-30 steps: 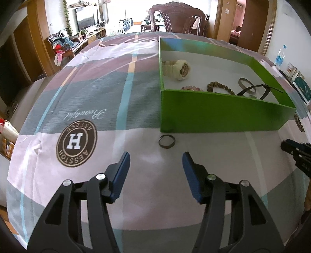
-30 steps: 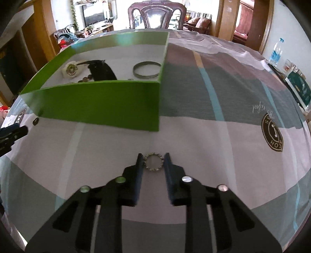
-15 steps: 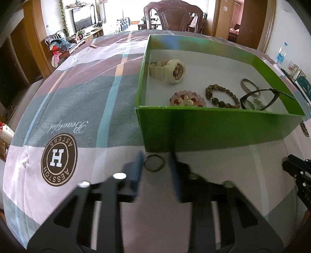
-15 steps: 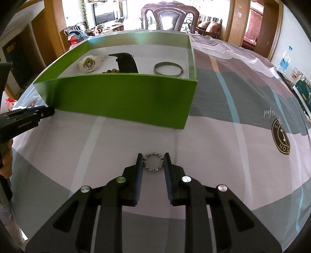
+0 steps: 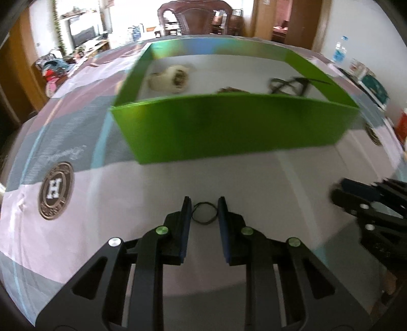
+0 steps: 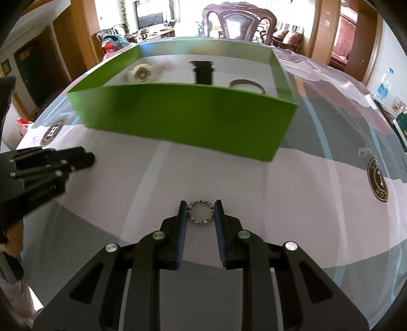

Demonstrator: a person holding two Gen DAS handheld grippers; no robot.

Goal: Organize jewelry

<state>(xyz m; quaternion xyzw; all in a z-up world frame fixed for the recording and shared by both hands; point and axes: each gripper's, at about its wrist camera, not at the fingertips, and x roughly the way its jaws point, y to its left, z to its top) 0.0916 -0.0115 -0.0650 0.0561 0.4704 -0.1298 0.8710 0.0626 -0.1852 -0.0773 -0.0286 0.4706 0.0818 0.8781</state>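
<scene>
My left gripper point(image 5: 204, 206) is shut on a thin dark ring bracelet point(image 5: 204, 213), held between its blue pads above the tablecloth. My right gripper point(image 6: 200, 209) is shut on a beaded black-and-silver ring bracelet point(image 6: 200, 211), also lifted over the cloth. The green box point(image 5: 229, 127) stands ahead of both; it shows too in the right wrist view point(image 6: 188, 117). Inside it lie a cream watch point(image 5: 169, 79), a bead bracelet point(image 5: 231, 90), glasses point(image 5: 290, 85) and a metal bangle point(image 6: 246, 85).
The table carries a plaid cloth with round logos point(image 5: 56, 191). The right gripper shows at the left view's right edge point(image 5: 366, 201); the left gripper shows at the right view's left edge point(image 6: 45, 165). A wooden chair point(image 6: 239, 23) stands beyond the table. A water bottle point(image 6: 382, 85) stands at the right.
The left gripper closed on the thin dark bracelet and pulled it back from the box's front wall. The right gripper kept its hold on the beaded bracelet and shifted relative to the box.
</scene>
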